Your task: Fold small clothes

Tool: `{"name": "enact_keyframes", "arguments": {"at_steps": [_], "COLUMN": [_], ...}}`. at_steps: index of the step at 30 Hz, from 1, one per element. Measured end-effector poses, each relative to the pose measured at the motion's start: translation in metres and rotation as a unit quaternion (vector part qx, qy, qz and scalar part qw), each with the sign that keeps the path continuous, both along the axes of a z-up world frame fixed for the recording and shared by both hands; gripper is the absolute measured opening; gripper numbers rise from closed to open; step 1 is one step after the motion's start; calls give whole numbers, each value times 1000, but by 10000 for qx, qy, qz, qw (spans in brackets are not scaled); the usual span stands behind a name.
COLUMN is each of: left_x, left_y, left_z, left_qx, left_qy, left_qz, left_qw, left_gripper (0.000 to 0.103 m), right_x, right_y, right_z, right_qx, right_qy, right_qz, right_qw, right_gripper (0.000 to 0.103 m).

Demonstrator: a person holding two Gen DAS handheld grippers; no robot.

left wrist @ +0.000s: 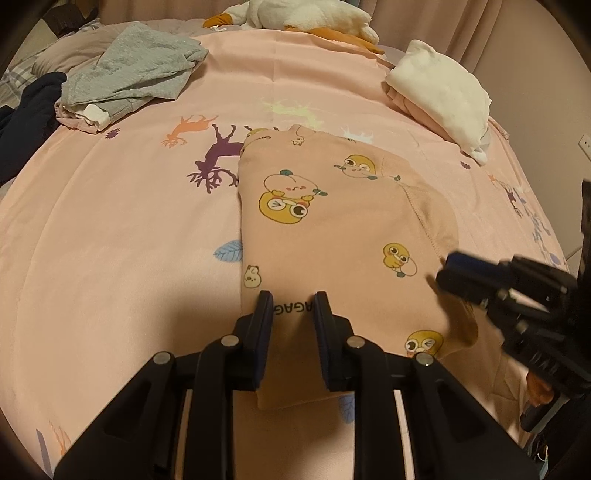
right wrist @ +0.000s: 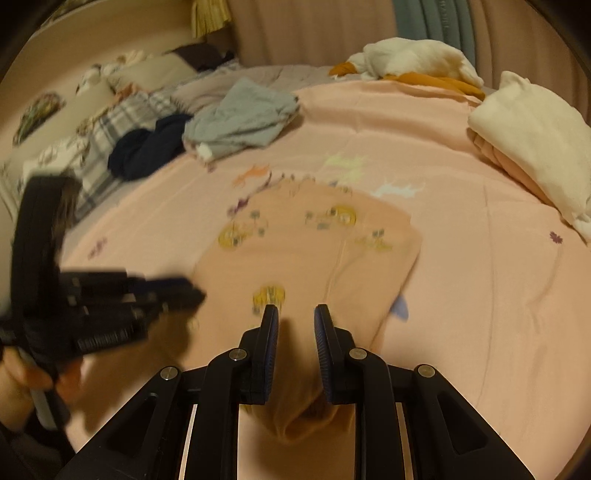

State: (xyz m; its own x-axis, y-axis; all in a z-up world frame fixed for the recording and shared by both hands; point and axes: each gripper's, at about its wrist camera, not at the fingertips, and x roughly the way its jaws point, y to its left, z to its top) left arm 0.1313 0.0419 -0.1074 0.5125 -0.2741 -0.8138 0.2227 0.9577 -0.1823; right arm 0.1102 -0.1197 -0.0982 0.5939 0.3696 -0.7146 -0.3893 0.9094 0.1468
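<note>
The peach garment [left wrist: 332, 236] lies folded near the middle of the pink bedspread [left wrist: 122, 236], its left edge straight, its right edge curved; bare spread lies open to its left and to its right. Farther off sit a grey heap [left wrist: 136, 70] and a dark garment [left wrist: 33, 107] at the left, a white-and-pink stack [left wrist: 439, 96] at the right, and a plush toy [left wrist: 306, 14] at the far edge; all are well apart from the peach garment.

The left gripper [left wrist: 293, 299] points steeply down over the garment's near edge; a lifted fold of peach cloth fills the narrow gap between its fingers, so it grips the garment. The right gripper [right wrist: 295, 312] also tilts down at the near right corner; its jaws are narrow and bunched peach cloth hangs between them, gripped. In the left view it comes in from the right, fingers aimed at the garment's right edge; the right view is blurred. A hand [right wrist: 33, 373] holds the left gripper's handle.
</note>
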Motion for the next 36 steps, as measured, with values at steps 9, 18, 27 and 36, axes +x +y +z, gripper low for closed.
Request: {"name": "enact_keyframes", "arguments": {"at_steps": [9, 18, 27, 36], "left_x": [-13, -37, -64, -86], "left_y": [0, 6, 13, 14], "left_z": [-6, -4, 27, 60], "left_qx": [168, 433, 468, 529], "left_qy": [-41, 45, -144, -294], "left_qz": [63, 410, 672, 825], "left_qw": [9998, 9982, 9965, 9948], "left_gripper": [23, 63, 83, 100], "right_x": [-11, -42, -73, -89], "right_y": [-9, -17, -23, -23], "right_z": [-18, -7, 26, 55], "right_qx": [-201, -92, 240, 324], "right_qy": [197, 313, 9, -233], "right_qz": [-207, -371, -587, -855], "right_qw": [9994, 9988, 9980, 9955], "right_gripper": [23, 24, 72, 101]}}
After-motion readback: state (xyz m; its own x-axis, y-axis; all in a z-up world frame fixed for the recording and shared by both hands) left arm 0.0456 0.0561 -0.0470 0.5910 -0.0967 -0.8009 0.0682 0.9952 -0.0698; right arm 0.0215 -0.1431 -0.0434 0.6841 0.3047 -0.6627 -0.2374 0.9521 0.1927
